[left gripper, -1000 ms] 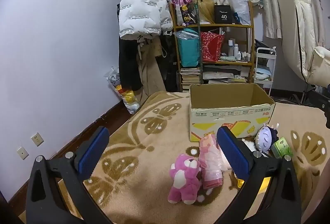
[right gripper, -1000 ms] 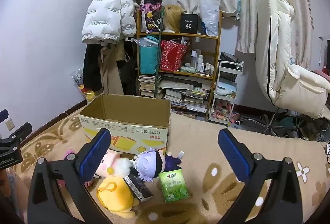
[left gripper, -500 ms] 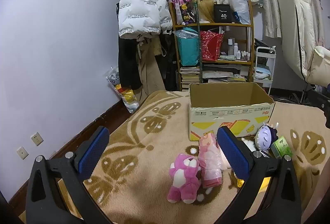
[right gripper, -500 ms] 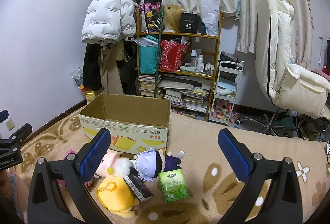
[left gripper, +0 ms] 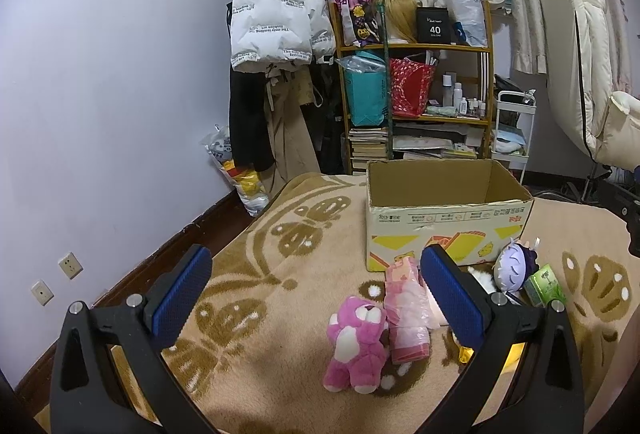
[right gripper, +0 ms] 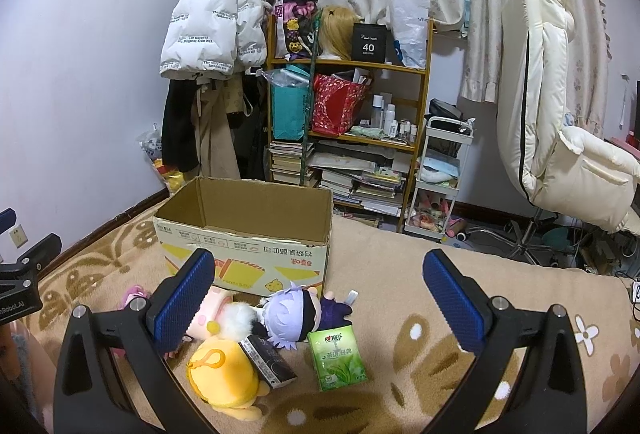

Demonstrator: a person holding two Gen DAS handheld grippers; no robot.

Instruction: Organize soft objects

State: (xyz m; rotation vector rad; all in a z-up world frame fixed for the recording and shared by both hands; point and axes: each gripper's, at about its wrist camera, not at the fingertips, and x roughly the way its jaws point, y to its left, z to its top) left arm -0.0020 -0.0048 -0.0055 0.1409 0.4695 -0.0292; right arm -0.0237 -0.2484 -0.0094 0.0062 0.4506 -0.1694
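An open cardboard box (left gripper: pixel 444 222) stands on the patterned carpet; it also shows in the right wrist view (right gripper: pixel 248 234). In front of it lie a pink plush bear (left gripper: pixel 354 344), a pink wrapped toy (left gripper: pixel 406 314), a purple-haired plush doll (right gripper: pixel 294 316), a yellow plush (right gripper: pixel 224 374) and a pink-and-white plush (right gripper: pixel 216 318). My left gripper (left gripper: pixel 316 298) is open and empty above the carpet, left of the bear. My right gripper (right gripper: pixel 318 298) is open and empty, above the purple-haired doll.
A green tissue pack (right gripper: pixel 336 358) and a small black box (right gripper: pixel 268 360) lie among the toys. A cluttered shelf (right gripper: pixel 348 122), hanging coats (right gripper: pixel 212 34), a white cart (right gripper: pixel 440 178) and a cream chair (right gripper: pixel 560 122) line the back.
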